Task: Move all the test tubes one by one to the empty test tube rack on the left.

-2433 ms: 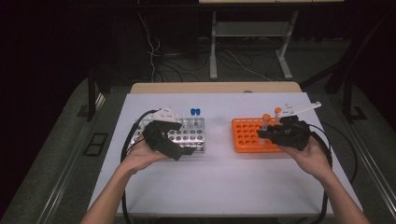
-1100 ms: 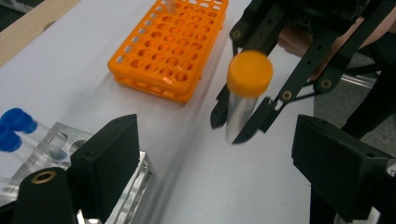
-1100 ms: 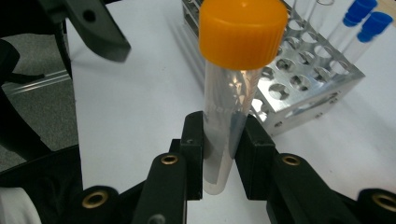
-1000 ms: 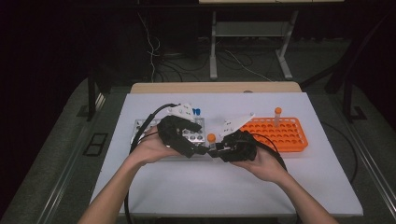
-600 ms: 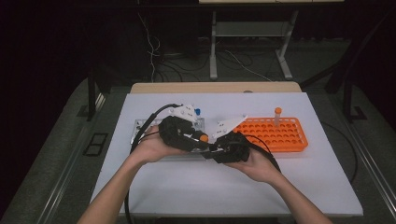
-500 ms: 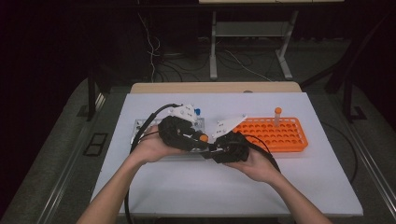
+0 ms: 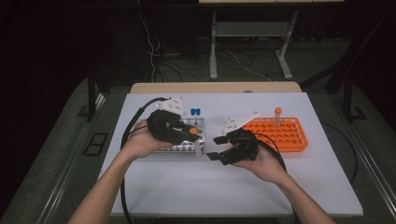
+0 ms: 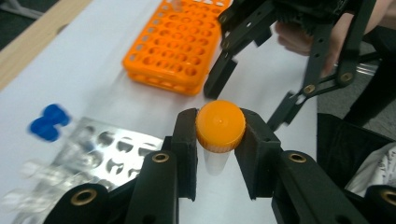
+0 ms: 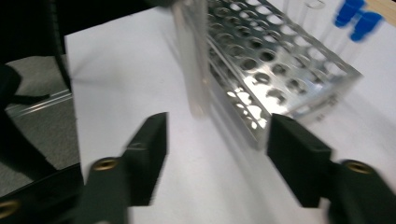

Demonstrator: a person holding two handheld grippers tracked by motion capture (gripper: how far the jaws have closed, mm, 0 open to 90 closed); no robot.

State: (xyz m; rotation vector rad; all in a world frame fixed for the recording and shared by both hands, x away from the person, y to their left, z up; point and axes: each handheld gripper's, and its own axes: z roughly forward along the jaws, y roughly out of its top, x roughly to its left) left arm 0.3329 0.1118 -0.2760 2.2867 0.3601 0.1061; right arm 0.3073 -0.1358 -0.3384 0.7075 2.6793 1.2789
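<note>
A clear tube with an orange cap (image 8: 220,125) sits between the pads of my left gripper (image 8: 220,127), which is shut on it just below the cap after its jaws have just been closing. In the high view that left gripper (image 7: 191,132) holds the tube (image 7: 197,147) upright in front of the metal rack (image 7: 196,122). My right gripper (image 7: 214,148) stands a little to the right, its jaws having just been opening, with nothing between them. From the right gripper view (image 9: 217,158) the tube (image 9: 191,60) hangs ahead, beside the metal rack (image 9: 261,70).
An orange rack (image 7: 285,133) at the right of the white table bears one orange-capped tube (image 7: 278,112). Two blue-capped tubes (image 7: 195,112) stand at the metal rack's far side. Cables trail off both grippers toward the table's near edge.
The right gripper has let go of the orange-capped tube, opened and drawn back to the right. The left gripper has closed on the tube and keeps it by the metal rack.
</note>
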